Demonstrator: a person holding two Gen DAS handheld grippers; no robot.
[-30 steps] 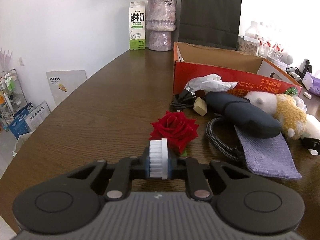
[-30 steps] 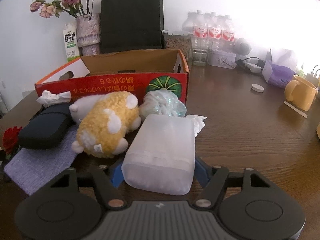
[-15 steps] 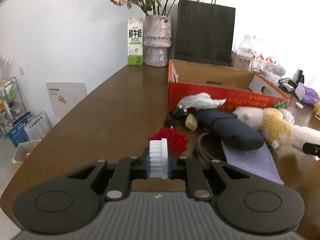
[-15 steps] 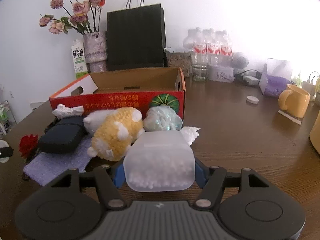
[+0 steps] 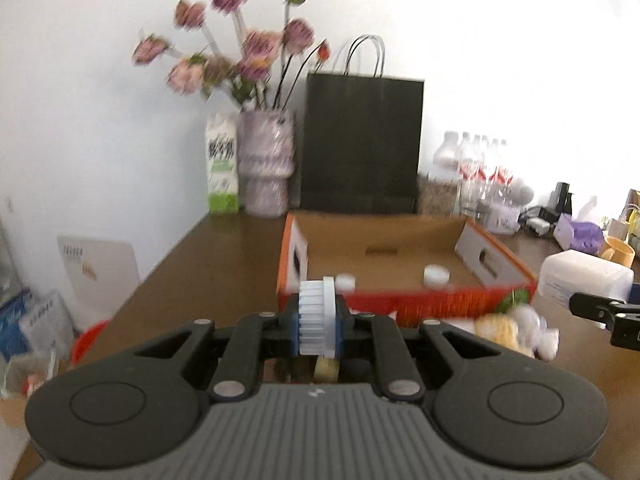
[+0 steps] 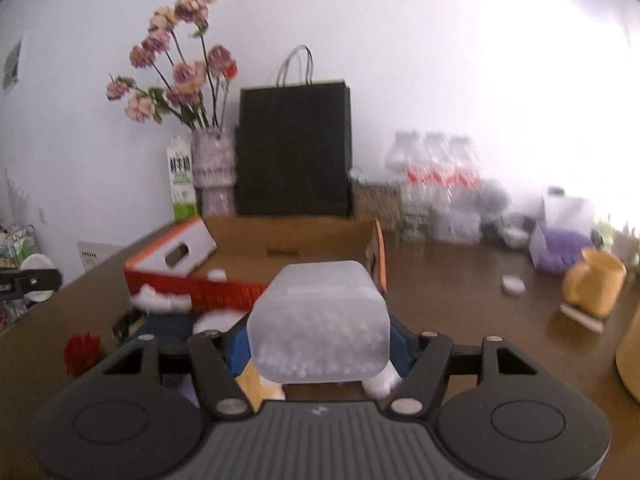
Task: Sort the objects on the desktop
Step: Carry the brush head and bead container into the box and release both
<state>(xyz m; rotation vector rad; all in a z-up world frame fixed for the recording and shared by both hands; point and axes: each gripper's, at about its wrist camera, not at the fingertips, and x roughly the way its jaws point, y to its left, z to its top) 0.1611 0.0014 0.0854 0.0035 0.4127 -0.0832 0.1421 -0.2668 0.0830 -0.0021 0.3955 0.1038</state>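
Note:
My left gripper [image 5: 318, 320] is shut on a white ribbed cap [image 5: 317, 314] and holds it up in front of the open red cardboard box [image 5: 404, 304]. Two white caps [image 5: 436, 274] lie inside the box. My right gripper [image 6: 320, 340] is shut on a frosted plastic container of white beads [image 6: 320, 320], held above the table before the same box [image 6: 240, 292]. That container also shows at the right of the left wrist view [image 5: 584, 280]. A red rose [image 6: 82, 350], a plush toy [image 5: 516, 330] and a dark case lie below the grippers.
A black paper bag [image 5: 360, 144], a vase of flowers [image 5: 266, 168] and a milk carton [image 5: 222, 168] stand behind the box. Water bottles [image 6: 432, 172], a yellow mug [image 6: 592, 288], a purple pack [image 6: 556, 248] and a white cap [image 6: 513, 285] are on the right.
Both grippers have risen and tilted up with their loads, and the view now looks over the box rim into its inside. The clutter on the table has dropped low in both views.

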